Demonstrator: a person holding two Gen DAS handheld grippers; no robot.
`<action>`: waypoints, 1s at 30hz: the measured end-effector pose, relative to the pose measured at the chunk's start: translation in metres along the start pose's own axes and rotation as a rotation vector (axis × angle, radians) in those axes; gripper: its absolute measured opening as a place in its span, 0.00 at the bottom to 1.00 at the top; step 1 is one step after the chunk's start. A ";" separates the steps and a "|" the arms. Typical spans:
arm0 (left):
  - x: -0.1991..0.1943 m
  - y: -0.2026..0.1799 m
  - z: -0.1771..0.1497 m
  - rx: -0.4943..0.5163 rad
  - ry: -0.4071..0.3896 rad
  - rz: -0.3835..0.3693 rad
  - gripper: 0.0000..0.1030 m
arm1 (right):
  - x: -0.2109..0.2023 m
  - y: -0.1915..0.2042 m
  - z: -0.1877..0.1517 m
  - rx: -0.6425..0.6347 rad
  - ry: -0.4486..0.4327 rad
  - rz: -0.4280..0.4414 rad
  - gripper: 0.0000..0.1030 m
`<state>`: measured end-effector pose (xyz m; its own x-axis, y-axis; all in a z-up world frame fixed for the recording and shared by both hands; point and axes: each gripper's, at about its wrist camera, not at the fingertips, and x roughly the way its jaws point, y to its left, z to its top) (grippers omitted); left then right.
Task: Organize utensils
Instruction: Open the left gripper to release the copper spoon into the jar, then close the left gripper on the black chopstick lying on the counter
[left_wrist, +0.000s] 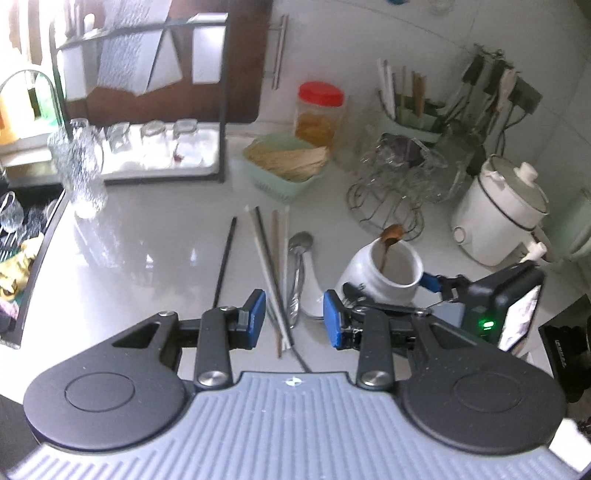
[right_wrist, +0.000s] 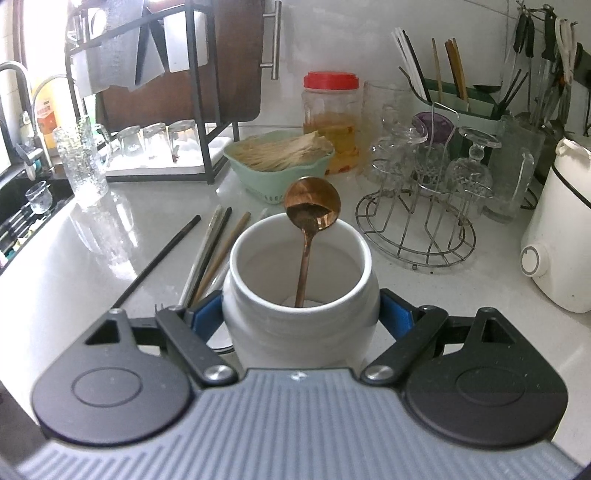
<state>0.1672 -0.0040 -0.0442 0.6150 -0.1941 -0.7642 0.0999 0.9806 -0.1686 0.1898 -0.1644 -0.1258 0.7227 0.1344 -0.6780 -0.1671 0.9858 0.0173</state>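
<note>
Right claw (right_wrist: 301, 317) grips white jar (right_wrist: 301, 295); left claw (left_wrist: 294, 319) half-open, empty, above chopsticks (left_wrist: 271, 273)

white counter (left_wrist: 147, 251), loose chopsticks (left_wrist: 271, 266), metal spoon (left_wrist: 297, 273), white jar (right_wrist: 301, 295)

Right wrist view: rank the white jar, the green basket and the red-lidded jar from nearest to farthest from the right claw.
1. White jar: gripped between the pads of the right claw.
2. Green basket: behind the jar, slightly left.
3. Red-lidded jar: farthest, against the back wall, just right of the basket.
</note>
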 end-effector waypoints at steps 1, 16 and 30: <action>0.005 0.004 -0.001 -0.006 0.007 -0.004 0.38 | 0.000 0.000 0.000 0.004 0.000 -0.002 0.87; 0.086 0.043 0.011 -0.034 0.067 -0.037 0.45 | 0.001 0.000 0.000 0.010 0.000 -0.014 0.87; 0.157 0.049 0.041 0.083 0.137 -0.055 0.48 | 0.015 0.005 0.014 0.032 0.022 -0.048 0.87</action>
<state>0.3010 0.0149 -0.1472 0.4950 -0.2438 -0.8340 0.1980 0.9662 -0.1650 0.2090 -0.1559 -0.1259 0.7142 0.0848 -0.6948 -0.1108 0.9938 0.0075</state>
